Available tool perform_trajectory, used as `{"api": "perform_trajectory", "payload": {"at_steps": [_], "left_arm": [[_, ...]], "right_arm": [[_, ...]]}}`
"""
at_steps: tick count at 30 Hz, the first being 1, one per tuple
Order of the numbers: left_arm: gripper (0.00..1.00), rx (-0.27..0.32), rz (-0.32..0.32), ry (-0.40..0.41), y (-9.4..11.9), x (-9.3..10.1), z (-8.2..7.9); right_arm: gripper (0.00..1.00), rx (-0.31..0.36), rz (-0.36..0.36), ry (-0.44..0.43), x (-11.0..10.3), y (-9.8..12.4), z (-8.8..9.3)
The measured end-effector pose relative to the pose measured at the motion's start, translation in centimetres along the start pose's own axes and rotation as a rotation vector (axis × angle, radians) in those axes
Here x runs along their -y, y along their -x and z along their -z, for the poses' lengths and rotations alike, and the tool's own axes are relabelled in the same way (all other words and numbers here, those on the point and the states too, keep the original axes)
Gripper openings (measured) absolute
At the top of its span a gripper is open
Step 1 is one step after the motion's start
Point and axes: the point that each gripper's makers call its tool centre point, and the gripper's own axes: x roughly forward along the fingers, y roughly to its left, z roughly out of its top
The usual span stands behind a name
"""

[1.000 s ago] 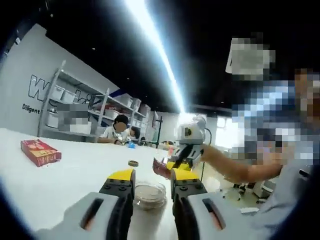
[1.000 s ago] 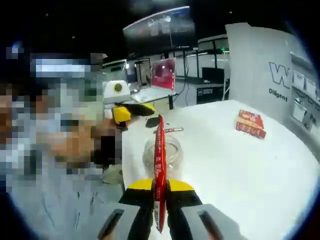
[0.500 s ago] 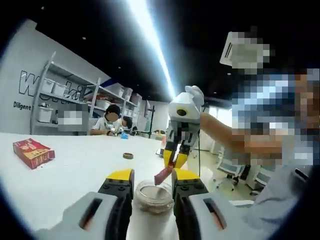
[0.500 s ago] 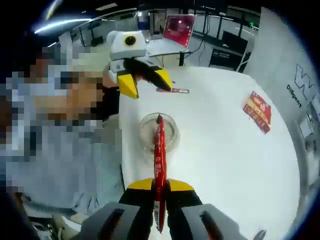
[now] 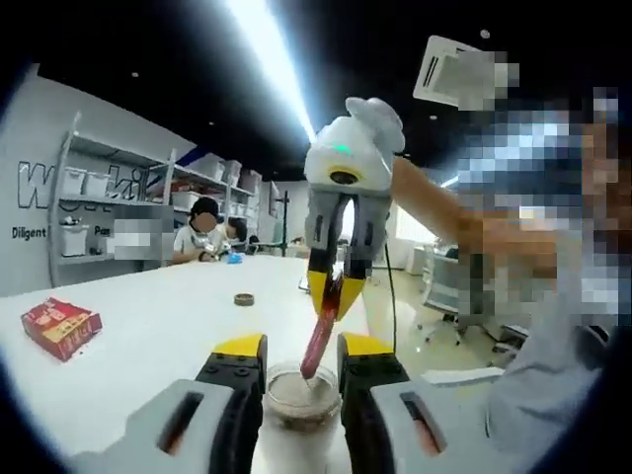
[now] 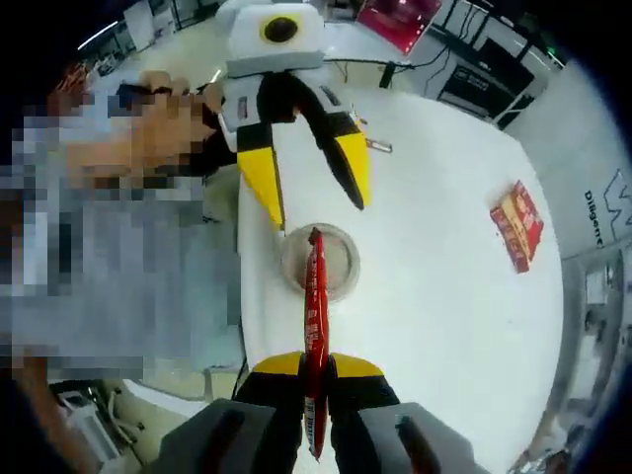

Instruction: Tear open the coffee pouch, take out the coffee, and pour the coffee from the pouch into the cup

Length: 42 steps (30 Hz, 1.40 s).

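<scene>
A slim red coffee pouch [image 6: 314, 316] is clamped between my right gripper's [image 6: 314, 367] yellow-tipped jaws, its far end over the mouth of a clear glass cup [image 6: 319, 262]. In the left gripper view the right gripper [image 5: 331, 294] hangs from above, and the pouch [image 5: 319, 341] points down into the cup [image 5: 299, 395], which has brownish contents. My left gripper [image 5: 301, 355] is open with one jaw on each side of the cup. From the right gripper view, the left gripper [image 6: 316, 205] reaches in from the top, its jaws spread just beyond the cup.
The cup stands near the edge of a white table [image 6: 454, 316]. A red box [image 6: 520, 225] [image 5: 59, 326] lies farther off on it, with a small round object [image 5: 243, 298] and a thin red scrap [image 6: 380, 146]. A person's arm [image 5: 494, 247] holds the right gripper. People sit by shelves [image 5: 202, 237].
The right gripper has lifted and tipped over, so the pouch now points down into the cup. The left gripper has closed in around the cup.
</scene>
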Motion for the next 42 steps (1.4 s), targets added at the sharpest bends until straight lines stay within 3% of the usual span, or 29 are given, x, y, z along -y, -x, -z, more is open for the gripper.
{"api": "perform_trajectory", "payload": {"at_steps": [3, 10, 15, 25, 42], "left_arm": [[0.31, -0.052, 0.023, -0.014, -1.1, 0.4, 0.7], [0.21, -0.093, 0.082, -0.042, -2.4, 1.5, 1.0], [0.19, -0.142, 0.123, -0.058, -3.1, 2.5, 1.2], [0.17, -0.203, 0.137, -0.087, -4.1, 3.0, 2.0], [0.1, -0.213, 0.159, -0.113, -4.6, 3.1, 2.5]], "right_arm": [[0.09, -0.04, -0.001, 0.018, 0.1, -0.1, -0.1], [0.09, -0.095, -0.003, 0.053, -0.9, 0.0, -0.5], [0.09, -0.131, -0.009, 0.078, -1.1, 0.0, -0.5], [0.09, -0.141, 0.006, 0.072, -0.7, 1.0, -0.5], [0.1, -0.2, 0.03, 0.098, -0.7, 0.9, -0.7]]}}
